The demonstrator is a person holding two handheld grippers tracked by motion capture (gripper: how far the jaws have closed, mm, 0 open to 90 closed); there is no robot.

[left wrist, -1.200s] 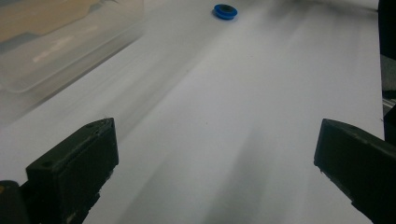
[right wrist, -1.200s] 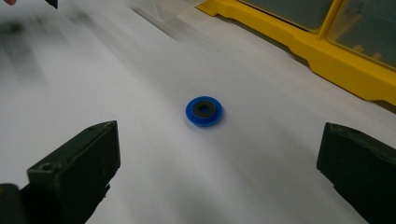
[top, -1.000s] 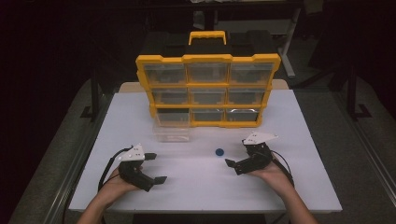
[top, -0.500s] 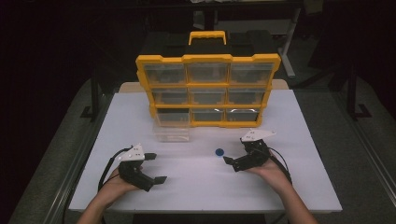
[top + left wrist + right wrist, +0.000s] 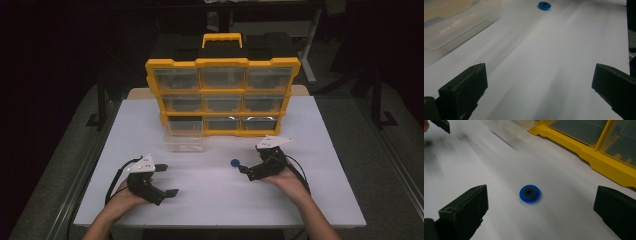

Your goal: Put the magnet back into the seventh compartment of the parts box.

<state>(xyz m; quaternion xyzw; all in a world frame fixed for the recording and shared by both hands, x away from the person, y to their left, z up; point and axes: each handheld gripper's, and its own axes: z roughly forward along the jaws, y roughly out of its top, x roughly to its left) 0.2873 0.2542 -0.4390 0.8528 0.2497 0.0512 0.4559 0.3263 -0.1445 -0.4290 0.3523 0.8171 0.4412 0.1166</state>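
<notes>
So there's a small blue washer [image 5: 234,162] with a dark centre lying flat on the white worktop [image 5: 320,200], roughly mid-width and a bit closer to the near edge than the far one. The right gripper [image 5: 246,172] is just beside it, jaws spread wide and pointing at it, nothing between them. In the right gripper view the washer [image 5: 530,193] sits on the bare surface ahead of the two black jaws, about centred in the gap, not touching either one.

The left gripper [image 5: 167,180] rests near the near-left corner of the worktop, well apart from the washer, also released with its jaws wide and holding nothing. From the left gripper view the washer [image 5: 544,5] is way off near the top of the frame.

At the far edge stands a yellow organiser [image 5: 222,62] with a yellow handle and three rows of clear drawers. One clear drawer [image 5: 184,141] is out and sits on the worktop right in front of the organiser's lower left slot, between the organiser and the left gripper. A bit blurry in both gripper views, so can't tell whether there's anything inside it.
</notes>
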